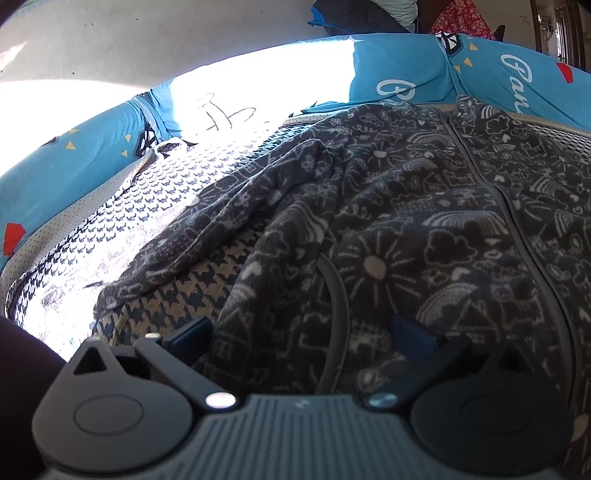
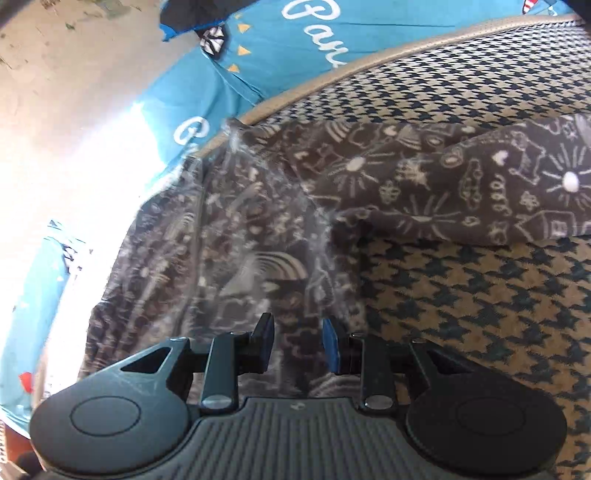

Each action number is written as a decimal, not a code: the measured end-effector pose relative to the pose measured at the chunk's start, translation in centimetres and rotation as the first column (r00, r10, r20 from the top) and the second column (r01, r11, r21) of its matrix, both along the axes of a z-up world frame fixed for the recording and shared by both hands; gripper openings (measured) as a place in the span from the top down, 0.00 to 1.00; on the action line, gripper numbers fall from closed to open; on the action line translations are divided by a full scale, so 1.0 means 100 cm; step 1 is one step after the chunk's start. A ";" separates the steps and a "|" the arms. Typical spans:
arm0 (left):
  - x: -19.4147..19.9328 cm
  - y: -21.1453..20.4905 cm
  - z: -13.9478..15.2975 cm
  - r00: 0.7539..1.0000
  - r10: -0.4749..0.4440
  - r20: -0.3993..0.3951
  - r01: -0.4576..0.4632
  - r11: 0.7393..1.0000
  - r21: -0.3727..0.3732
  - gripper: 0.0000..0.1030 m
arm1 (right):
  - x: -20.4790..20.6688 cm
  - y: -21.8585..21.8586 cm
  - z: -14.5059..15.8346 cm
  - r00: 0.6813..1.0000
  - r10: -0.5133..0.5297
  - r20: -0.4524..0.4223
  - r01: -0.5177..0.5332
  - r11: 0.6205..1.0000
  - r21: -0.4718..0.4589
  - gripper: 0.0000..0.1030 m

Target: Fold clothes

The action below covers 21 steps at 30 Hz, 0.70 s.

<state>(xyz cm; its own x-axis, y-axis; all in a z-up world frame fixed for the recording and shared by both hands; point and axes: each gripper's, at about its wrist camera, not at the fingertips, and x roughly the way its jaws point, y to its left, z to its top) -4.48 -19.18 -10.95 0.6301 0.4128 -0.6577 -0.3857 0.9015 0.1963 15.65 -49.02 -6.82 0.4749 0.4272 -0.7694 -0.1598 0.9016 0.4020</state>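
Left gripper (image 1: 301, 334): jaws spread wide, hanging over the lower front of the fleece jacket (image 1: 424, 229), nothing pinched between the blue pads (image 1: 188, 334); whether they rest on the cloth cannot be told. Right gripper (image 2: 298, 341): jaws narrowed to a small gap, poised over the jacket's body near its side edge; the cloth under it is blurred, so no hold can be confirmed. Jacket: dark grey fleece with white doodles of suns, rainbows and clouds, lying front up on the houndstooth mat (image 1: 162, 302). Its zip (image 1: 491, 184) runs from the collar at the mat's far edge down toward the near edge, giving the long axis. One sleeve (image 1: 207, 236) trails out loosely toward the mat's left side, rumpled; the other sleeve (image 2: 480, 192) reaches across the mat in the right wrist view. Surroundings: a blue printed sheet (image 1: 399, 62) with white lettering runs along the mat's far edge and left side; a strong patch of sunlight washes out the far left corner; bundled clothes (image 1: 461, 14) lie beyond the sheet.
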 end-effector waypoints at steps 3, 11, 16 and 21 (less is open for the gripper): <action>-0.001 0.000 0.000 1.000 -0.004 0.000 0.004 1.000 -0.003 0.00 | -0.002 -0.003 0.000 0.999 -0.035 0.020 0.036 0.996 -0.083 0.89; -0.004 0.003 0.002 1.000 -0.002 0.003 0.003 0.999 -0.035 0.00 | -0.018 -0.012 0.018 0.991 -0.076 0.110 0.086 0.992 -0.089 0.79; -0.005 0.003 0.006 1.000 -0.015 0.008 0.016 0.998 -0.064 0.00 | -0.031 0.010 0.029 0.989 0.064 0.134 -0.073 0.995 0.061 0.78; -0.010 0.001 0.008 0.999 -0.045 0.005 0.045 0.996 -0.076 0.00 | -0.047 0.044 0.025 0.970 0.194 0.145 -0.197 0.980 0.006 0.78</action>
<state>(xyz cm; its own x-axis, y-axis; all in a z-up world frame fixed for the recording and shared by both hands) -5.49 -19.12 -10.16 0.6493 0.3332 -0.6836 -0.3453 0.9301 0.1253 10.98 -44.67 -4.29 0.4852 0.5369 -0.6901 -0.3890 0.8394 0.3796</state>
